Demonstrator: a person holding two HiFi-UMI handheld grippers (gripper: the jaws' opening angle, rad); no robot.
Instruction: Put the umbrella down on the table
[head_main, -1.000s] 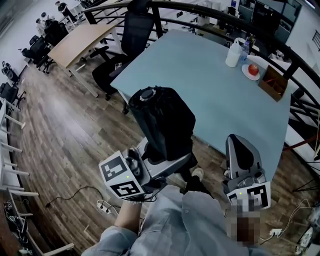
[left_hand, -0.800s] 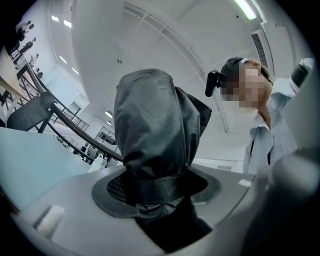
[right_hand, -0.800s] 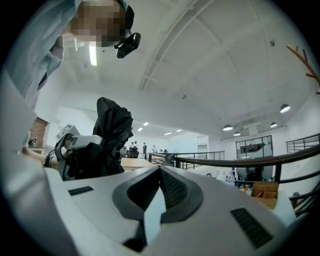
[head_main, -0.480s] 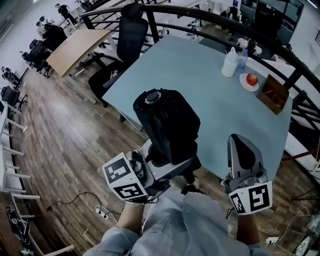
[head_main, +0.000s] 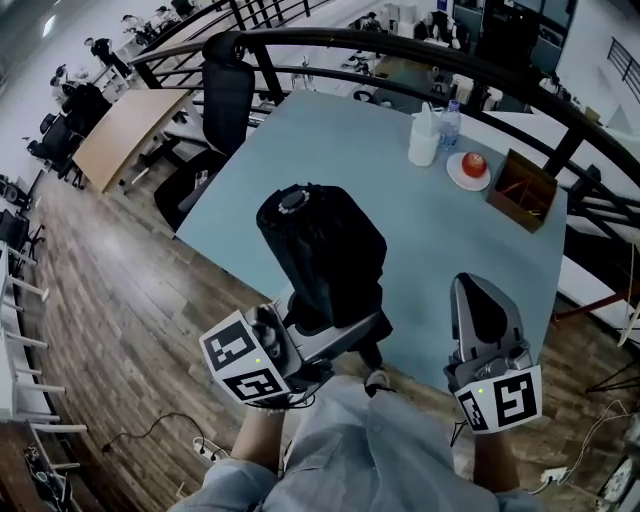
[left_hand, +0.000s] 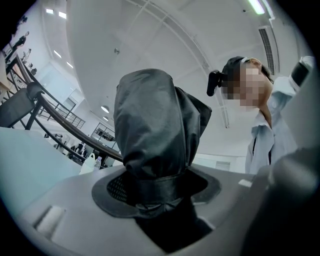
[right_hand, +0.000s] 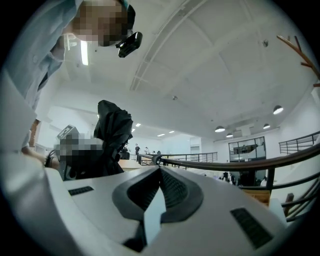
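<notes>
My left claw (head_main: 335, 322) grips the folded umbrella (head_main: 322, 245) upright, seemingly just at the near edge of the table (head_main: 330, 140), so I'd carry it well over the top, lower it, tip it flat, then release, keeping my closed, empty right claw (head_main: 482, 312) clear

umbrella (head_main: 322, 250) and right gripper (head_main: 480, 300) now farther over table (head_main: 330, 130).

One umbrella (head_main: 322, 245), table (head_main: 330, 140), apple (head_main: 474, 161), plate (head_main: 455, 178), jug (head_main: 423, 142), bottle (head_main: 450, 122), box (head_main: 518, 198).
</notes>
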